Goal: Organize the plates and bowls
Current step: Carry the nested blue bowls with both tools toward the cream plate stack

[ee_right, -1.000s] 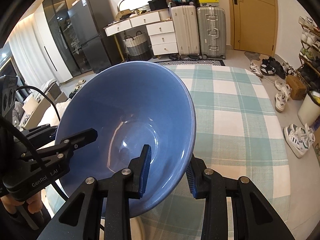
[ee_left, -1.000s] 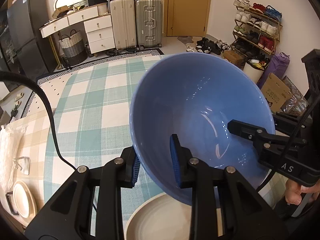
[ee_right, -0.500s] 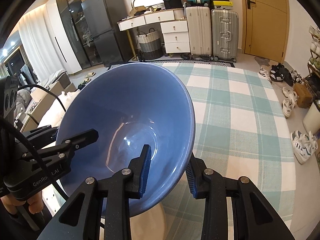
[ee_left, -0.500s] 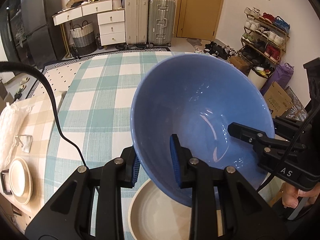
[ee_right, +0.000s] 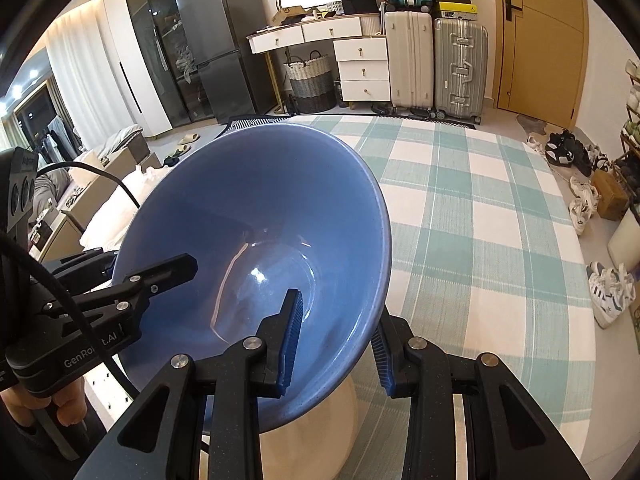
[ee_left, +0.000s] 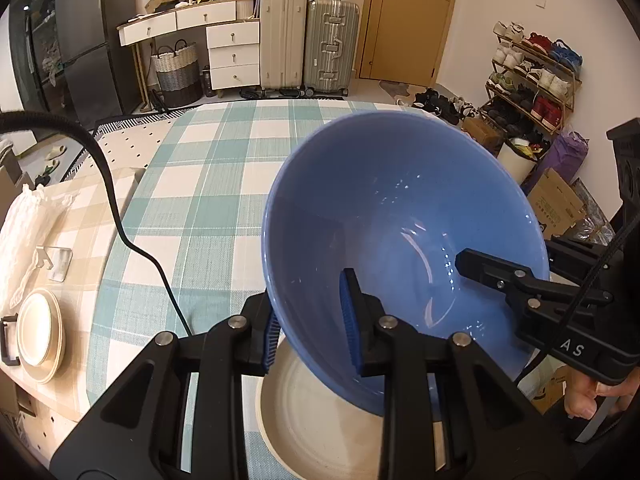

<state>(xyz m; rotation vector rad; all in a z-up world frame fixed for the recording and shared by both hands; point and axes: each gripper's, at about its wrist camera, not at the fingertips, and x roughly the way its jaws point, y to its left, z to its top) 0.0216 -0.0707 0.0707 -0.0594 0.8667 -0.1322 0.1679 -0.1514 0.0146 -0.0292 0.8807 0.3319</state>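
Note:
A large blue bowl (ee_left: 400, 232) (ee_right: 256, 224) hangs tilted above the table, held from both sides. My left gripper (ee_left: 310, 320) is shut on its near left rim, one pad inside and one outside. My right gripper (ee_right: 334, 340) clamps the opposite rim the same way; it also shows as a black finger inside the bowl in the left wrist view. Directly under the bowl lies a cream plate (ee_left: 320, 420) (ee_right: 320, 432) on the green-and-white checked tablecloth (ee_left: 208, 184) (ee_right: 472, 232). A second stack of cream plates (ee_left: 40, 336) sits on a beige-checked side surface at far left.
A black cable (ee_left: 132, 240) trails across the cloth on the left. A white cloth bag (ee_left: 28, 232) lies on the side surface. Suitcases (ee_left: 308, 40), drawers and a shoe rack (ee_left: 532, 76) stand beyond the table. A person's hand (ee_left: 600, 396) grips the right tool.
Both grippers have carried the bowl sideways over the table, with more of the cream plate showing beneath it. The side stack of plates has come further into view. The grips are unchanged.

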